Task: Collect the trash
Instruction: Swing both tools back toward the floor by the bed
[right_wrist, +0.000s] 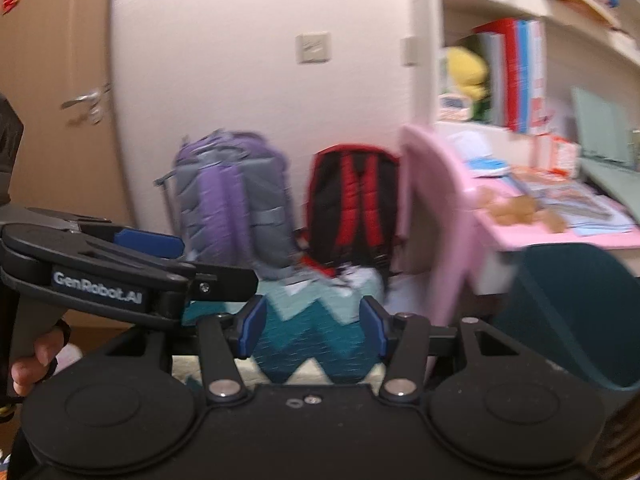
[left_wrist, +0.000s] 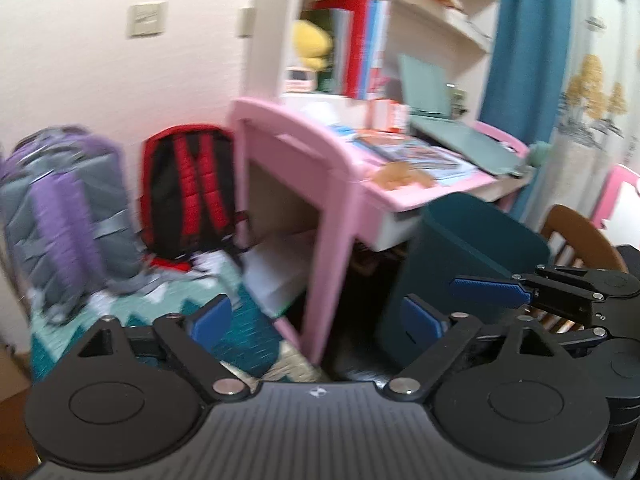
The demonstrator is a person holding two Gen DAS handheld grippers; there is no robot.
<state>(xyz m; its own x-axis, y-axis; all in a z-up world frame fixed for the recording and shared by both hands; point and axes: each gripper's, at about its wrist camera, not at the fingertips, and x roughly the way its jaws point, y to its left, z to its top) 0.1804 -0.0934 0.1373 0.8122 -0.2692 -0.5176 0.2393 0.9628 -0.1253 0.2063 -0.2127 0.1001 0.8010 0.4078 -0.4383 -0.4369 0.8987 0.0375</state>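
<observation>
The dark teal trash bin [right_wrist: 576, 316] is standing at 3 o'clock of the right gripper [right_wrist: 314, 330], jaws spread and empty, while the left gripper [left_wrist: 318, 322], labelled "GenRobot.AI", is gaping wide, holding nothing.

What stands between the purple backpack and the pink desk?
A red-and-black backpack, leaning on the wall between the purple backpack and the pink desk; both wrist views show it.

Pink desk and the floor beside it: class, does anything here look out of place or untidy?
Yes. Brown crumpled scraps lie on the pink desk among the papers, and white bits litter the rug by the red backpack. Blur hides what they are. Both grippers are open and empty.
</observation>
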